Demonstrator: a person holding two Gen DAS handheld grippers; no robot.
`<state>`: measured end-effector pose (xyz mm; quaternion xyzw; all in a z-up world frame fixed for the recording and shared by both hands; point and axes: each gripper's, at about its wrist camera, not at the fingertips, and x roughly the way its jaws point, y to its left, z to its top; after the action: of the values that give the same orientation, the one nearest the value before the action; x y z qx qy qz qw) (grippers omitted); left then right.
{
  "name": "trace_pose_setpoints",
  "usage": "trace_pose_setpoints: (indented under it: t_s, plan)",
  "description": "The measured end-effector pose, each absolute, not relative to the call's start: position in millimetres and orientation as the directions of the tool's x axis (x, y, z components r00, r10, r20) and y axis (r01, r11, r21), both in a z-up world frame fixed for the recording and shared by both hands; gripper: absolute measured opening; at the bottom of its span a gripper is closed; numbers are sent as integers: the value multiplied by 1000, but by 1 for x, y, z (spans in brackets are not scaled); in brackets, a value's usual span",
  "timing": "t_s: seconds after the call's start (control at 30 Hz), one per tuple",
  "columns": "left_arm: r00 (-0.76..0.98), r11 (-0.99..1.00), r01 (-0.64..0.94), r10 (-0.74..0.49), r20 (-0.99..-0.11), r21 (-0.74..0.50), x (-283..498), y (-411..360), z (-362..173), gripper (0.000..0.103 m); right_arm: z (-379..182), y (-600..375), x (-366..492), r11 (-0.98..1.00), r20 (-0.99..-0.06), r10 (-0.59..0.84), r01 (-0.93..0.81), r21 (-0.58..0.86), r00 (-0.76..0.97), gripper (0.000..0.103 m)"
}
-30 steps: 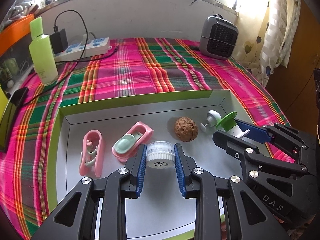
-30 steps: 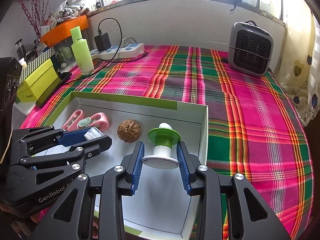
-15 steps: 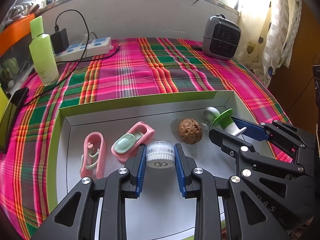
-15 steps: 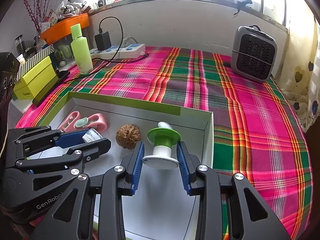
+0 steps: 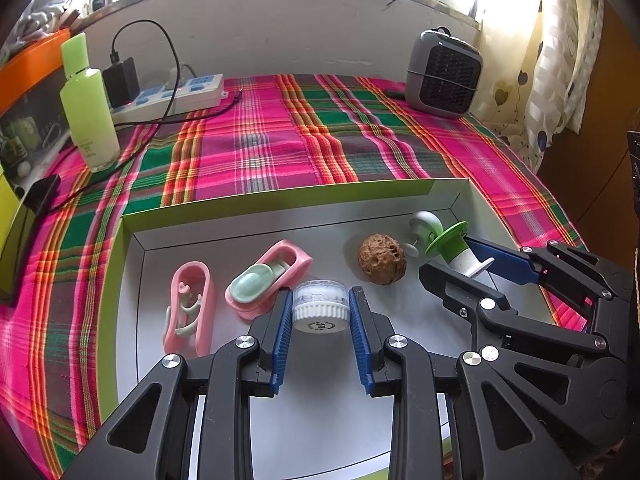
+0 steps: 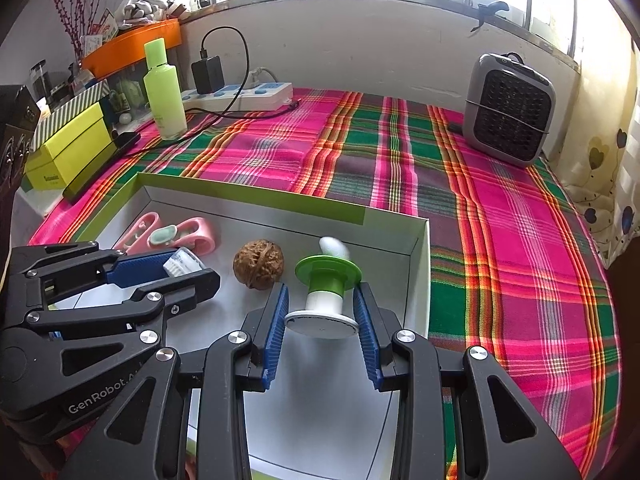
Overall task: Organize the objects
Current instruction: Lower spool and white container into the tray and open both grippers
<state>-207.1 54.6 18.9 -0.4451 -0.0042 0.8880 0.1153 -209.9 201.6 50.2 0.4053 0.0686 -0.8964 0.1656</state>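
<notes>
The shallow grey cardboard box with lime-green rim [image 5: 280, 196] lies on the desk's pink-and-green plaid cloth [image 5: 260, 148], and everything below is placed against it. Inside it, the left tongs [image 5: 320, 316] hold a small round white ribbed-cap jar [image 5: 319, 311] between blue pads [image 5: 282, 332], just above the box floor near its middle. The right tongs [image 6: 320, 312] grip a white-and-green pump-shaped dispenser [image 6: 326, 288] by its white base, close to the box's right wall [image 6: 420, 272]. Little room is left on that side. A brown wrinkled walnut [image 5: 382, 258] sits between the two held things, clear of both. Two pink plastic clip-like cases [image 5: 188, 308] lie toward the box's left wall, the nearer one almost touching the left pad. The box floor nearest the cameras is bare.

Beyond the box's far rim the cloth runs open to a grey fan heater [image 6: 508, 112], a white power strip [image 5: 172, 96] and a pale green bottle [image 5: 90, 108].

Compared with a second ago, both grips look unchanged and the box contents lie the same. The heater sits slightly further right in both views.

The dispenser's white tip [image 6: 334, 246] is blurred. The box's near edge is hidden behind the tongs' arms, and what the pink cases contain is hard to make out.
</notes>
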Motion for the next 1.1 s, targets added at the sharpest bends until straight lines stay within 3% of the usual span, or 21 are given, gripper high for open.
trace_pose_setpoints:
  t_s: [0.27, 0.53, 0.77, 1.1]
  plan:
    - [-580, -975, -196, 198, -790, -101, -204, 51, 18, 29, 50, 200, -209, -937, -755, -227, 350, -3, -615, 35]
    - [-579, -978, -184, 192, -792, -103, -200, 50, 19, 38, 52, 202, -205, -942, -752, -216, 335, -7, -623, 36]
    - [-584, -978, -177, 197, -788, -113, -195, 46, 22, 42, 56, 208, -200, -948, -746, -219, 320, 8, -629, 44]
    - [-598, -979, -173, 194, -777, -111, -182, 44, 30, 44, 58, 206, -188, -948, -742, -223, 318, 14, -632, 44]
